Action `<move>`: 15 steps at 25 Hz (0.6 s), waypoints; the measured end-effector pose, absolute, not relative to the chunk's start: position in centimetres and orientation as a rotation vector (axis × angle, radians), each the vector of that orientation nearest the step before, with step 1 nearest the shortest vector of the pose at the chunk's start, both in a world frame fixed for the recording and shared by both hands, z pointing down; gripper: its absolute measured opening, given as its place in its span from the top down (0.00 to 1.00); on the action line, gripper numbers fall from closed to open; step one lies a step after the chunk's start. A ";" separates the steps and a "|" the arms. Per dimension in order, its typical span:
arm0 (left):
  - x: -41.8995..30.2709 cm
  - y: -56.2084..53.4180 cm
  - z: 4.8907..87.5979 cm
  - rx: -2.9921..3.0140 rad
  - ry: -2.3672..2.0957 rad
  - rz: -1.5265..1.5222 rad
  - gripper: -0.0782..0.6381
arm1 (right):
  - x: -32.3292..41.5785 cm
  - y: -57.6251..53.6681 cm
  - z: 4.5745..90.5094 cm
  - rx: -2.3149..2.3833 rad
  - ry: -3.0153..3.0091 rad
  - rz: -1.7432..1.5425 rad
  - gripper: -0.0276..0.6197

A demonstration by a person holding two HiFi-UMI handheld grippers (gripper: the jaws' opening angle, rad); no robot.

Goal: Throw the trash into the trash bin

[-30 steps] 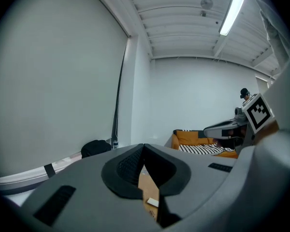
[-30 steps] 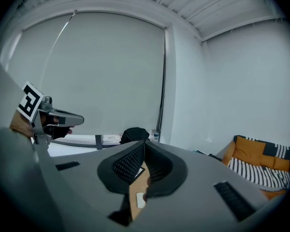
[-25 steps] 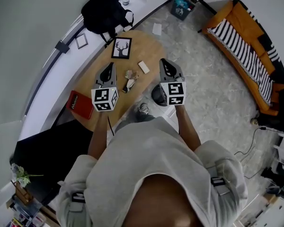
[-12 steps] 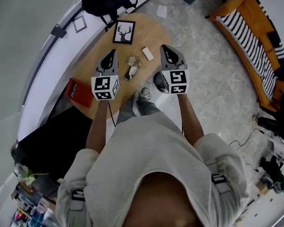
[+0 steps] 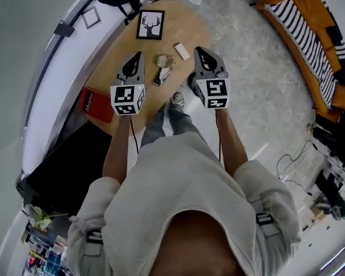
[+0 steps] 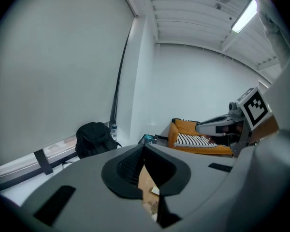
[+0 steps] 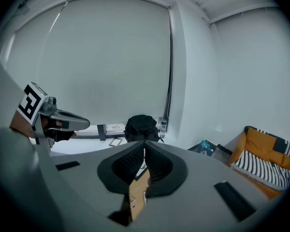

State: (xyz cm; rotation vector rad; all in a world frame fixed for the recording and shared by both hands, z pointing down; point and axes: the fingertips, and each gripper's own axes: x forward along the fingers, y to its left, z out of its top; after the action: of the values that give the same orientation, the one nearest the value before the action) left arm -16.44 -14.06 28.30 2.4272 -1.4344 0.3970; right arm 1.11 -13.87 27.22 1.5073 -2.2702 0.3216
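- The jaws of my left gripper point(image 6: 144, 149) are pressed together and hold nothing. Through the thin gap under their tips I see only wood and a bit of crumpled stuff.
- The jaws of my right gripper point(image 7: 145, 144) are the same: closed tight and empty.
- What has changed is that both grippers have come lower and further forward. The table point(image 5: 112, 56) now looks nearer in the head view, and the two sets of tips sit over it.
- The crumpled trash point(image 5: 164, 61) lies on the table between the two sets of jaws. It is a little to the right of the left tips and a little to the left of the right tips, touching neither.
- A second scrap point(image 5: 158, 79) lies behind the tips, between the two gripper bodies.
- A white card point(image 5: 181, 52) lies just left of the right tips. I cannot tell if it is trash too.
- The trash bin point(image 5: 190, 81) is the dark round thing on the floor, below and behind the right jaws. That gripper hides most of it.
- Past the jaws stands a deer picture point(image 5: 151, 25), and a red book point(image 5: 96, 104) lies behind and to the left of the left jaws.
- I think I am only reaching so far. Nothing is picked up yet, and a pair of jaws must open before it can grab.
- The bin is close to the right side, so that trip looks short.
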 end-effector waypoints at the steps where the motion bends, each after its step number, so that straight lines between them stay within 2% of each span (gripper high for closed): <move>1: -16.6 -13.9 28.8 2.418 -1.432 0.404 0.87 | 0.9 -13.6 27.7 1.498 -2.268 0.339 0.91; 15: -16.3 -10.6 38.1 2.286 -1.371 0.513 0.87 | 0.4 -8.7 40.0 1.338 -2.159 0.564 0.91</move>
State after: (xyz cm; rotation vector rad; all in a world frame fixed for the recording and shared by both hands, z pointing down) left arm -16.31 -10.58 38.07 2.2859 -1.3714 0.5132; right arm 0.41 -8.66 39.95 1.3381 -2.1591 0.5641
